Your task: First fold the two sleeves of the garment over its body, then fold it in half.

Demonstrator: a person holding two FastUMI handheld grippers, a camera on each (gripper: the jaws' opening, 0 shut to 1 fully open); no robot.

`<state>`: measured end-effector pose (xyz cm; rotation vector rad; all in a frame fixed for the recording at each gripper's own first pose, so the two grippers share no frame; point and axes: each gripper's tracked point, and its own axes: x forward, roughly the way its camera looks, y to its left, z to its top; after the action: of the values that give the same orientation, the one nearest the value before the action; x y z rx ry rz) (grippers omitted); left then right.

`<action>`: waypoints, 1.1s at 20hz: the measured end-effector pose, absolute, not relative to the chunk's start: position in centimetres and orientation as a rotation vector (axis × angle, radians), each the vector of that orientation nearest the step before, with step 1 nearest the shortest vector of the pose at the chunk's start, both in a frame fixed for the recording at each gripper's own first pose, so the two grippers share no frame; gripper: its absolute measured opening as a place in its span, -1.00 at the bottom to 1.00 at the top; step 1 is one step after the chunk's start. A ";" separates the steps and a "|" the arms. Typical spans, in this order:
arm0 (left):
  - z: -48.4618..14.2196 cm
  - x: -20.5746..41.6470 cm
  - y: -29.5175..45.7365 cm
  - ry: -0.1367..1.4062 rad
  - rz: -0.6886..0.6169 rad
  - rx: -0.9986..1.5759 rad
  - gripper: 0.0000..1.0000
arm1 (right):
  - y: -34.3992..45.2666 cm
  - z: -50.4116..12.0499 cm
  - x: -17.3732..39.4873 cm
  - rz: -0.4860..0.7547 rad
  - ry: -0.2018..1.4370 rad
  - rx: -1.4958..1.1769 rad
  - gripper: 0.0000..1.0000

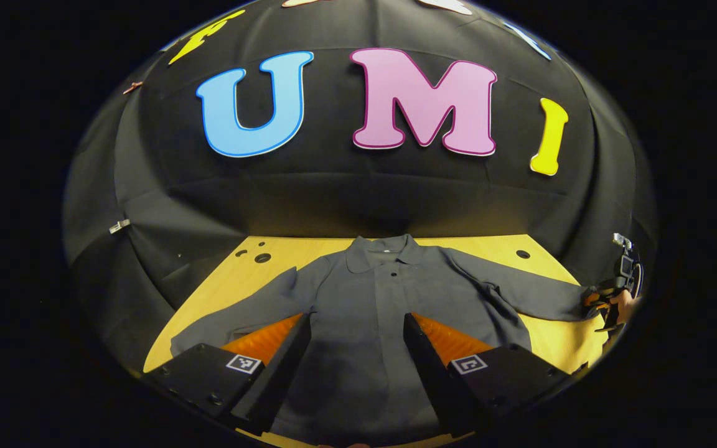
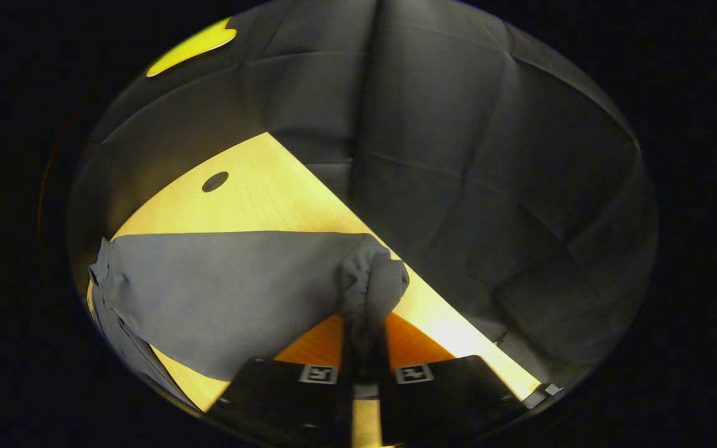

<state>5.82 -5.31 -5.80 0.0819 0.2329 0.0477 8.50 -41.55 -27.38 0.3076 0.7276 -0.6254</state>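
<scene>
Grey garment (image 1: 358, 311) covers the wooden table (image 1: 259, 249); right claw (image 2: 365, 336) clamps its sleeve cuff (image 2: 371, 280), left claw (image 1: 356, 348) spread apart.

In the left gripper view, the garment (image 1: 358, 311) runs off the bottom edge, its hem unseen, and the fingers (image 1: 284, 361) cover part of its lower body. The far gripper (image 1: 613, 298) at the right sleeve's (image 1: 539, 295) cuff is too small to judge. In the right gripper view, the cuff end (image 2: 368, 280) is bunched between the fingers (image 2: 346, 348), its edge hidden.
</scene>
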 end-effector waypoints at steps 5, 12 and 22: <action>-6.0 5.0 -4.5 0.224 0.061 0.066 0.89 | -39.6 -27.2 8.6 -0.525 0.746 0.339 -0.89; -7.2 3.7 -2.4 0.248 0.107 0.029 0.89 | -39.3 -24.4 9.8 -0.469 0.687 0.283 -0.89; -7.8 2.5 -0.7 0.251 0.138 -0.029 0.90 | -34.1 -15.0 9.0 -0.312 0.576 0.160 -0.89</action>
<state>2.46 -0.72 -7.76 -0.0293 0.2514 0.1381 9.05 -34.05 -14.96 0.1604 0.5762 -0.3122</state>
